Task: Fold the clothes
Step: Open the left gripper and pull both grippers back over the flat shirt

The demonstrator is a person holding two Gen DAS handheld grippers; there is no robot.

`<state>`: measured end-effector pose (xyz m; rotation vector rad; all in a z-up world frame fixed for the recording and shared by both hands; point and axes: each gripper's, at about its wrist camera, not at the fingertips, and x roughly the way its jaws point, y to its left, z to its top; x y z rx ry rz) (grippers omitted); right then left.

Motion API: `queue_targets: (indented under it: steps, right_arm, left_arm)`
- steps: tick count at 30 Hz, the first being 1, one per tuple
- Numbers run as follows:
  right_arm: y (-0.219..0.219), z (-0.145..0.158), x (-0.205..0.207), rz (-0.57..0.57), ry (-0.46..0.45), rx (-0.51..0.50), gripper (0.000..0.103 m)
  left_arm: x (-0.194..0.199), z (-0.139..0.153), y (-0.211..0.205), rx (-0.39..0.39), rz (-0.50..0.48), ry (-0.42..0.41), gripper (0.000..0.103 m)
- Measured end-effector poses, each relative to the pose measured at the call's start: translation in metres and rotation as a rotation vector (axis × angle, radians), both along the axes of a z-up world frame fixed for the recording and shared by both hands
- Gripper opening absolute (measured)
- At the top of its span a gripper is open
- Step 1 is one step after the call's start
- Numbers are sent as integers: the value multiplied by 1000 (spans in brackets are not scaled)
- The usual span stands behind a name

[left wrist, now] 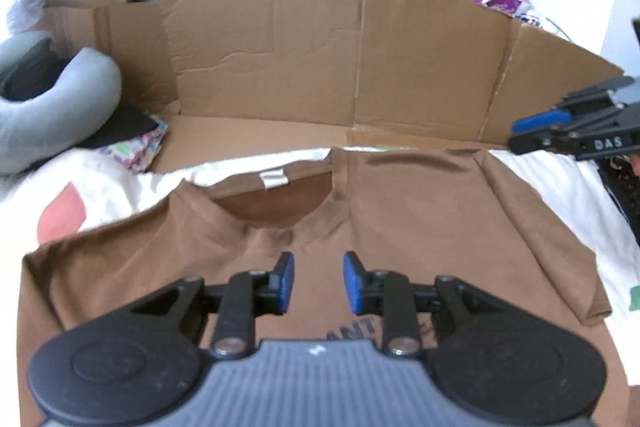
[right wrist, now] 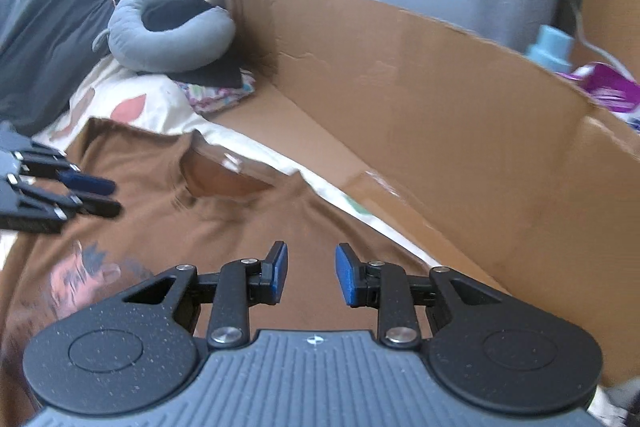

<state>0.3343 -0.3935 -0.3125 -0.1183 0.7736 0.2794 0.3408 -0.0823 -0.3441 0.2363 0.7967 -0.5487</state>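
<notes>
Over 1 brown T-shirt [left wrist: 420, 227], 2 empty, parted tongs [left wrist: 318, 281].

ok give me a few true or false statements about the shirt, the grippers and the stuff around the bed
1. The brown t-shirt lies spread out with its neck opening towards the cardboard wall. True.
2. The left gripper is clamped on the shirt's collar. False: its jaws stand apart with nothing between them.
3. The right gripper holds a sleeve. False: its jaws are apart and empty, above the shirt.
4. A grey neck pillow lies beyond the shirt, near the cardboard. True.
5. The shirt is plain, with no print. False: a print shows on its front.
</notes>
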Motion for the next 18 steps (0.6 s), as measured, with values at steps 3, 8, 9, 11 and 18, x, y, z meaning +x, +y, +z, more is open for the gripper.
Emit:
queue_targets:
  steps: [3,8,9,11,18]
  right_arm:
    - [-14,2,-20,-8,1,-14,34]
    - [-36,-5,-50,-65,10,1,34]
    - [-41,-10,-55,-83,15,4,34]
    - [-51,-21,-63,-119,25,11,34]
    - [-79,-58,-90,-270,59,45,34]
  left_arm:
    - [-15,5,7,17,33,4,29]
    - [-37,11,17,11,61,28,31]
    - [-42,10,18,21,53,28,32]
    - [-51,5,16,56,35,24,32]
    - [-69,-8,15,81,19,45,32]
